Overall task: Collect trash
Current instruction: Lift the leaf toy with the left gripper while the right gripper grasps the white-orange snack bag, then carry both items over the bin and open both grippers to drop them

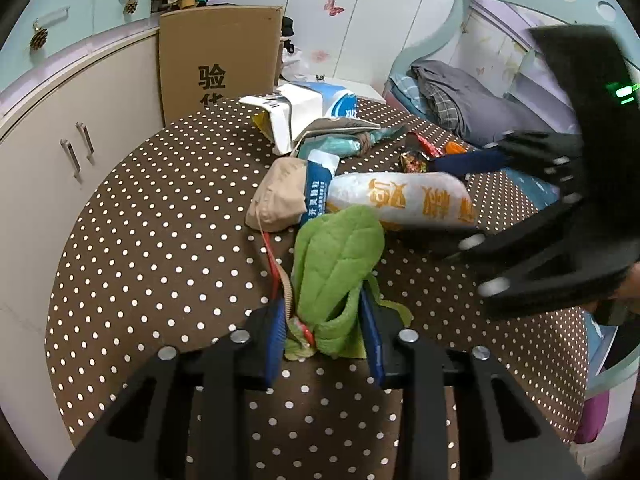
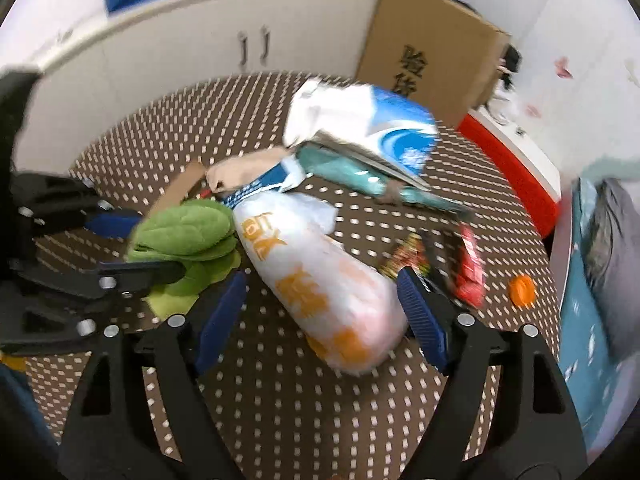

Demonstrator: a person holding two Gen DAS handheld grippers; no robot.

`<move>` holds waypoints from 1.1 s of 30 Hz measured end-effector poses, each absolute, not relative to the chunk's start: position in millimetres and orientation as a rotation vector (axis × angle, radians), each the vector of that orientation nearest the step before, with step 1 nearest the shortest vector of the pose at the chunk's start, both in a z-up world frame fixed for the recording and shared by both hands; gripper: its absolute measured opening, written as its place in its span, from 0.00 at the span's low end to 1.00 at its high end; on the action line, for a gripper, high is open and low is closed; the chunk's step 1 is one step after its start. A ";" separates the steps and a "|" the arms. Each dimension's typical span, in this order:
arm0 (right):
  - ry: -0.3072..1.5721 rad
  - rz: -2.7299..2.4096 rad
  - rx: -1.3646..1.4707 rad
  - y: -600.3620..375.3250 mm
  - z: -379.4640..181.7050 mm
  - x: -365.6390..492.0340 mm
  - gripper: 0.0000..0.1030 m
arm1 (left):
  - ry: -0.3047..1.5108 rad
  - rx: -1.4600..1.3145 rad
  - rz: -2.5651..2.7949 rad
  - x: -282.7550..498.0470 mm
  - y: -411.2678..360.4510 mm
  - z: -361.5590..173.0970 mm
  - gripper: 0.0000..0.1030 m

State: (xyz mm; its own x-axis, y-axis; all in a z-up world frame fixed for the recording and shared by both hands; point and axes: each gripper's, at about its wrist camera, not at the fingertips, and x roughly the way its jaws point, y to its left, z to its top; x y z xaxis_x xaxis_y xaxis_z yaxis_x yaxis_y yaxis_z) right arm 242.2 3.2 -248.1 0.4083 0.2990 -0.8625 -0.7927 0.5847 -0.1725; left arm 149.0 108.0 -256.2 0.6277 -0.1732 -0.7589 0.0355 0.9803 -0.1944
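A: Trash: white bag [image 2: 320, 280] with orange print lies mid-table [image 1: 160, 240], between the spread fingers of the right gripper [image 2: 320, 312], unclamped.
B: Left gripper [image 1: 324, 336]?
A: Clamped on green cloth [image 1: 336, 264], touching the bag.
B: Around?
A: Beige pouch [image 1: 280, 196], blue sachet [image 1: 318, 184], blue-white box [image 1: 312, 110], wrappers [image 2: 468, 264], orange cap [image 2: 522, 290]. Cardboard [image 1: 220, 56] reads "验".

On the brown cardboard box [image 1: 220, 56] behind the table you can read a large black 验, with a second character below it cut off by the table edge. The blue-and-white sachet [image 1: 316, 188] carries white Chinese print that is too small for you to read. The white plastic bag [image 1: 400, 200] bears big orange characters, too distorted to make out
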 end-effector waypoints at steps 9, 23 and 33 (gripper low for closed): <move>0.963 0.772 -0.246 -68.8 -236.5 225.5 0.40 | 0.882 -0.183 -0.128 137.5 111.6 -253.3 0.19; 0.798 0.569 0.219 -244.1 -180.3 186.9 0.40 | 0.799 -0.154 -0.311 132.0 33.6 -197.1 0.18; 0.660 0.306 0.474 -377.0 -162.0 158.8 0.40 | 0.721 -0.122 -0.545 165.7 -86.6 -139.8 0.18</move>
State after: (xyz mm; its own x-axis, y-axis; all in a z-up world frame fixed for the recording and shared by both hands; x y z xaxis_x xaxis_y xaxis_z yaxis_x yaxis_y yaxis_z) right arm 158.8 -377.0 -162.0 0.7514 0.4160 -0.5123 -0.1220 0.8505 0.5117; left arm 165.7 -86.6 -139.8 0.6193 -0.5133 -0.5941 0.4314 0.8547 -0.2887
